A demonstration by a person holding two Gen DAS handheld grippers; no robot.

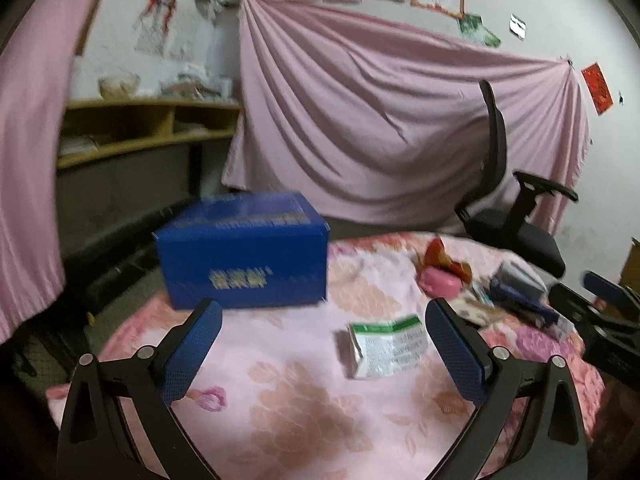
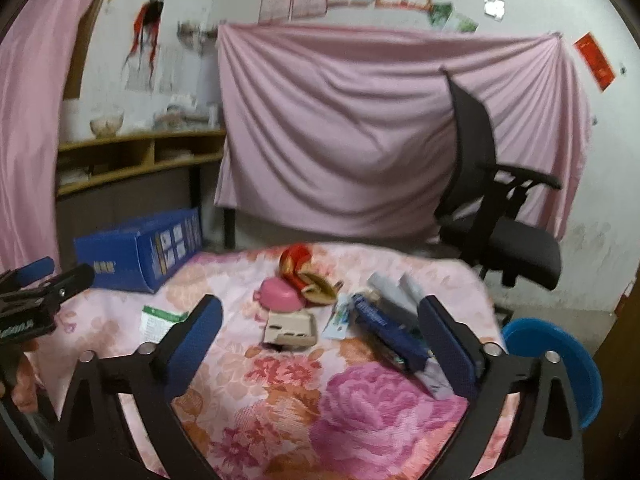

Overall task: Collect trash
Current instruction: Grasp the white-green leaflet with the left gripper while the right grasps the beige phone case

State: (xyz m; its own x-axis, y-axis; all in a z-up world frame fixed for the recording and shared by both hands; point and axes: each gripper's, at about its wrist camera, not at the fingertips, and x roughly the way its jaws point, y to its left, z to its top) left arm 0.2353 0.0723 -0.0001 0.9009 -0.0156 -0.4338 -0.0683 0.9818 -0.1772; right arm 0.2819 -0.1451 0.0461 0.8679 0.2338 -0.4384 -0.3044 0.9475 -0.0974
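A table with a pink floral cloth (image 1: pixel 304 412) (image 2: pixel 360 412) holds scattered trash. A crumpled green-and-white carton (image 1: pixel 386 346) (image 2: pixel 160 322) lies just ahead of my open, empty left gripper (image 1: pixel 324 336). A beige box (image 2: pixel 290 330), a pink case (image 2: pixel 280 296) (image 1: pixel 440 282), a red-gold wrapper (image 2: pixel 302 270) (image 1: pixel 442 258) and dark blue packs (image 2: pixel 386 328) (image 1: pixel 520 300) lie before my open, empty right gripper (image 2: pixel 320 328). A blue cardboard box (image 1: pixel 244 252) (image 2: pixel 136 256) stands at the far left of the table.
A black office chair (image 2: pixel 504 216) (image 1: pixel 512 216) stands behind the table on the right. A pink sheet (image 2: pixel 360 128) hangs on the back wall. A wooden shelf desk (image 2: pixel 140 160) is at the left. A blue round stool (image 2: pixel 560 364) sits at the right.
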